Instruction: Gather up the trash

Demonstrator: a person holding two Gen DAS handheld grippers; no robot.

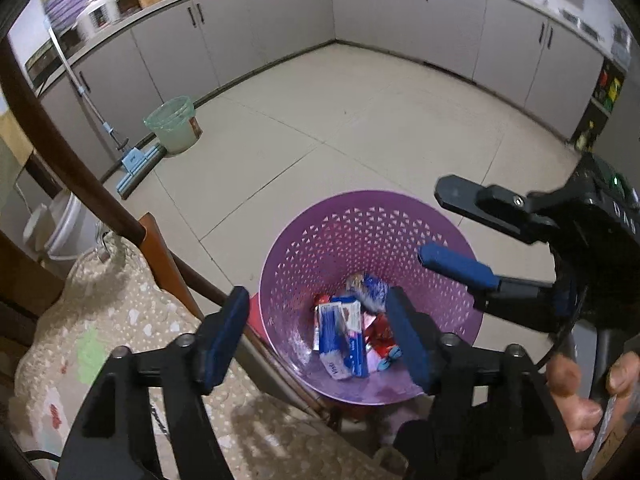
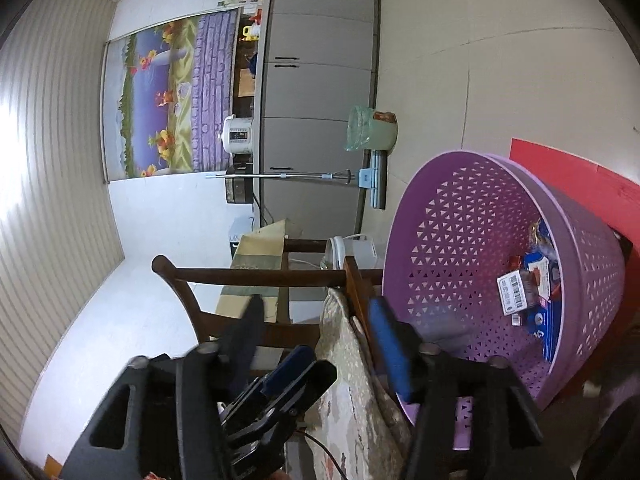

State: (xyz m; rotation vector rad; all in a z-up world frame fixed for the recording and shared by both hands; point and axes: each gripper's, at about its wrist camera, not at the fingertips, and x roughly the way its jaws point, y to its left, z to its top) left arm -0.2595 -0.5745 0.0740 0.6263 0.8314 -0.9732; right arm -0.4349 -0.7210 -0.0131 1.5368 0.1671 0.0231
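Observation:
A purple perforated basket [image 1: 312, 236] stands on the floor beside a chair. It holds several trash items: blue and white boxes [image 1: 340, 332], a crumpled blue wrapper [image 1: 370, 288] and a red wrapper [image 1: 380, 334]. My left gripper [image 1: 320, 336] is open and empty, just above the basket's near rim. My right gripper [image 1: 438, 224] is open and empty over the basket's right side. In the right wrist view the basket [image 2: 460, 240] lies to the right of my open right gripper [image 2: 320, 344], with the trash [image 2: 532, 292] at its bottom, and the left gripper's fingers [image 2: 288, 372] show below.
A wooden chair [image 1: 132, 224] with a patterned cushion [image 1: 120, 320] stands left of the basket. A lined green bin [image 1: 174, 124] and a mop [image 1: 132, 160] stand by grey cabinets [image 1: 280, 20]. A red sheet [image 2: 580, 184] lies under the basket. Tiled floor stretches beyond.

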